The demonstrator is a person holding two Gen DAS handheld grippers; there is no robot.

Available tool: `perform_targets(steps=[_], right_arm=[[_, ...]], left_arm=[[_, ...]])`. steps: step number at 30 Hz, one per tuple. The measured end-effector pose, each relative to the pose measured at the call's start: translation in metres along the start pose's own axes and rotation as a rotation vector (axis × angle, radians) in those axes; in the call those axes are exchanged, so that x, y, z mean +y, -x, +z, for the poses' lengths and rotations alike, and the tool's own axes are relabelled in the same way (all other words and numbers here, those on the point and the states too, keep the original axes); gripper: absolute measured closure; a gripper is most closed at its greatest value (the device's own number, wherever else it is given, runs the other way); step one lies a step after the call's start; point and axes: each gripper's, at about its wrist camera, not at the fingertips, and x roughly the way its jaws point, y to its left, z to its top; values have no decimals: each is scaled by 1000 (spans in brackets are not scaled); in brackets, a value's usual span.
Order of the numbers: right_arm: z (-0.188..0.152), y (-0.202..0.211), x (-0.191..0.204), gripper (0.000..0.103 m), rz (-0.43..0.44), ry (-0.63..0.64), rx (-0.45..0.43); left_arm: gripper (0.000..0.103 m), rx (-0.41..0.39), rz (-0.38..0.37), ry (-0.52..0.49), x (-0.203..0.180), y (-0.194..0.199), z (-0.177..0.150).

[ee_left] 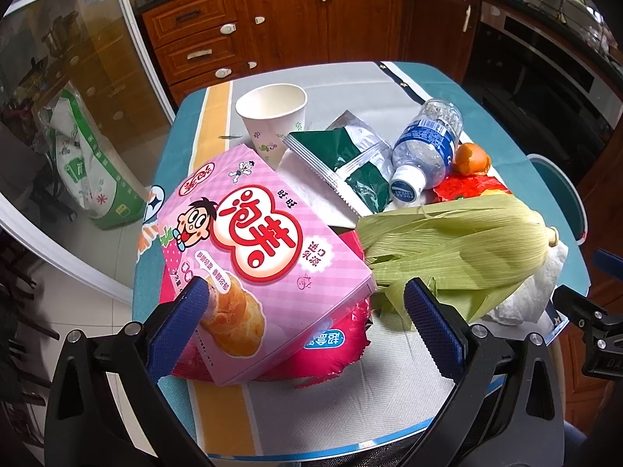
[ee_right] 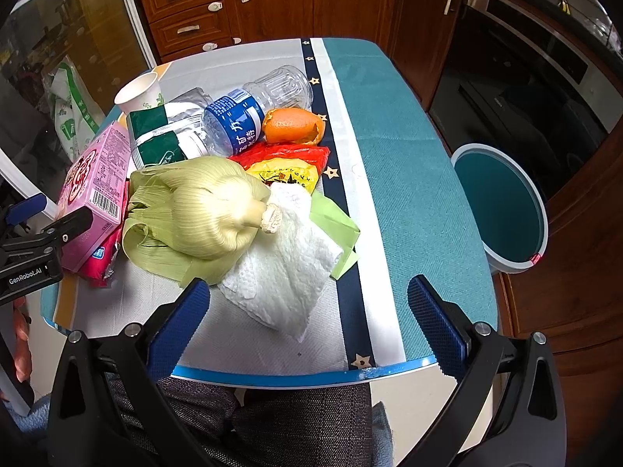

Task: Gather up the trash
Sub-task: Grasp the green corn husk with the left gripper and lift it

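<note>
Trash lies heaped on the left half of a small worktop [ee_right: 409,179] in a kitchen, with a teal bin [ee_right: 502,210] waiting on the floor just off its right edge. The left tool [ee_left: 307,307] hovers with its jaws spread wide over the near end of a pink snack box [ee_left: 249,249], gripping nothing; the right tool [ee_right: 307,303] is equally wide and empty, poised before a crumpled paper towel [ee_right: 284,268].

The box sits tilted on a red wrapper [ee_left: 335,354], so a pinch at one corner could probably swing it or drag the wrapper along. A corn husk [ee_right: 194,214] rests on the towel, stem end toward the right tool, long axis running away to the left; pulling the towel would likely tip it. The plastic bottle [ee_left: 428,144] lies on its side, cap toward the left tool, and may roll if nudged, taking the orange peel [ee_right: 292,126] touching it.
</note>
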Motion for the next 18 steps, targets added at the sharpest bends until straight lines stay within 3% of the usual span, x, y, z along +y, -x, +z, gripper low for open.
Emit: perform_targets(steps=[4, 7, 14, 18], right_arm=[[1, 0, -1, 5, -1, 0, 2], [2, -1, -10, 5, 5, -4, 7], [0, -4, -46, 5, -8, -72, 16], [-4, -9, -60, 5, 15, -125, 31]], left_arm=[[3, -8, -14, -19, -4, 2, 2], [3, -19, -68, -91, -13, 5, 3], [3, -21, -192, -404, -69, 7, 2], [3, -12, -206, -528, -103, -5, 1]])
